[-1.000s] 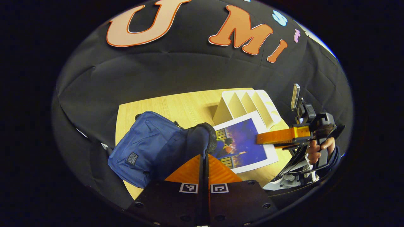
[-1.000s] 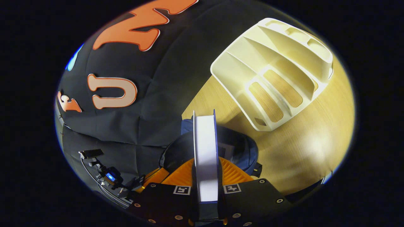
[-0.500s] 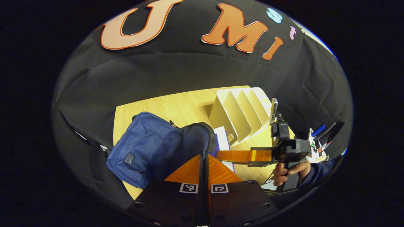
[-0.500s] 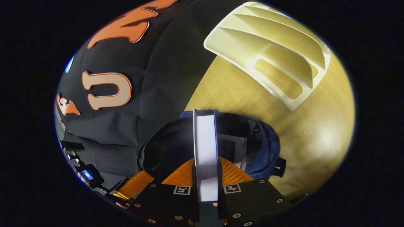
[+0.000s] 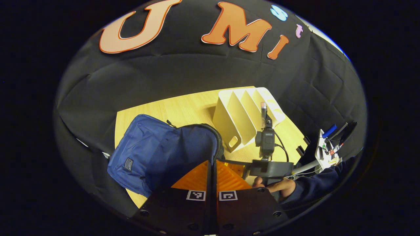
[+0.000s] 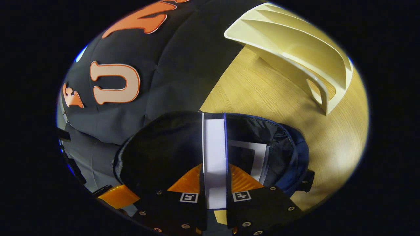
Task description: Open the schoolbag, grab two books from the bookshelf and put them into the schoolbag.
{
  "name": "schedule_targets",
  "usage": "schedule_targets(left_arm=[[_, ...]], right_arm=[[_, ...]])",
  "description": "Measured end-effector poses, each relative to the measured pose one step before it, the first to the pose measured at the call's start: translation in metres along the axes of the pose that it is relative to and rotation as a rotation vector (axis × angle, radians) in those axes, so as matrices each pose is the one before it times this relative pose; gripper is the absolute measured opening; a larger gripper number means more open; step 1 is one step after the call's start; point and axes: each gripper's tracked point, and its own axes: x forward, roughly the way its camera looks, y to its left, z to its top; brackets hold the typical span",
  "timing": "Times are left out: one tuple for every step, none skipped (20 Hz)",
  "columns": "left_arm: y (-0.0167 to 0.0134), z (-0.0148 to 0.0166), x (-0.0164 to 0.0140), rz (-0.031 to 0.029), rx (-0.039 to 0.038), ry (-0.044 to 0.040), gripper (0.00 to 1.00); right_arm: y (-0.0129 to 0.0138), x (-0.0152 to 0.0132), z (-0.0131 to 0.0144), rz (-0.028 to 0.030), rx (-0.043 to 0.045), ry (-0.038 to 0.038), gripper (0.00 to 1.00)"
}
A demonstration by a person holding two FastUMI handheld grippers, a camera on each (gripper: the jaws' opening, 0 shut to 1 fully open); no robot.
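right gripper [image 6: 215, 178] clamps book [image 6: 215, 154] | inside open schoolbag [image 6: 295, 154] mouth

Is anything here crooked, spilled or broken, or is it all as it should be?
Nothing looks wrong. The schoolbag gapes open on the table, one book inside, a second book held edge-on over its mouth. The bookshelf stands upright.

hand-held gripper [image 5: 212, 170]: dark screwed plates, two square black-and-white markers | sleeve [image 5: 315, 185]: dark blue
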Motion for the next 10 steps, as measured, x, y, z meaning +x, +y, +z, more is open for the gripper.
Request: schedule_targets(left_arm=[[-0.00056, -0.00093, -0.00041, -0.00384, -0.00822, -0.00194, 0.01], [0.00028, 0.00167, 0.00074, 0.00231, -0.007, -0.0058, 0.0], [0.0008, 0.00024, 0.00147, 0.00307, 0.00108, -0.00042, 0.0], [0.00054, 0.00221, -0.00038, 0.00226, -0.00726, -0.00482, 0.01], [0.00138, 0.0, -0.00047, -0.00132, -0.00777, -0.00313, 0.01], [0.00251, -0.00159, -0.00159, 0.00227, -0.00967, -0.00685, 0.05], [0.00309, -0.00019, 0.00074, 0.00406, -0.01072, -0.00195, 0.0], [0.0036, -0.00097, 0.0007, 0.00603, -0.00989, -0.00029, 0.0], [0.00058, -0.00123, 0.00001, -0.00142, -0.01143, -0.00226, 0.01], [-0.00011, -0.00034, 0.0007, -0.00034, -0.00465, -0.00495, 0.01]], right_arm=[[-0.00112, 0.00567, -0.00195, -0.00607, -0.01411, -0.00368, 0.24], [-0.00102, 0.00545, -0.00095, -0.00172, -0.0082, -0.00679, 0.24], [0.0003, 0.00442, -0.00519, -0.00337, -0.00587, 0.01107, 0.24], [-0.00058, 0.00321, -0.00118, -0.00987, -0.00171, 0.00822, 0.24], [0.00077, -0.00272, -0.00138, -0.01366, 0.00425, 0.01463, 0.26], [-0.00319, 0.00042, 0.00161, -0.03623, -0.01761, 0.00346, 0.3], [-0.00578, -0.00361, 0.00577, -0.05048, -0.05367, -0.00828, 0.33], [-0.00664, -0.00146, 0.00367, -0.05135, -0.0745, -0.00321, 0.28], [-0.00505, -0.01046, 0.00652, -0.03209, -0.06936, -0.01254, 0.45], [0.00296, -0.00727, 0.00933, -0.00018, -0.06197, -0.02738, 0.55]])
